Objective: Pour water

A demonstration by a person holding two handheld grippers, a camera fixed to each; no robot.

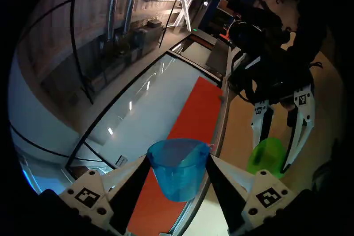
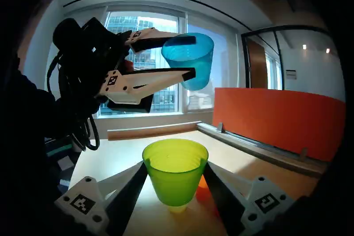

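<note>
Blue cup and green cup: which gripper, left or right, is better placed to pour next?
Left, probably. The left gripper has the blue cup in its jaws, raised, while the right gripper holds the green cup lower, mouth up.

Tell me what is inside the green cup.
In the green cup, the upper inner wall shows bare, with no water line visible; its bottom is hidden behind the near rim.

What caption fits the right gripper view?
Right gripper grips green cup near the table; left gripper holds blue cup higher.
</note>
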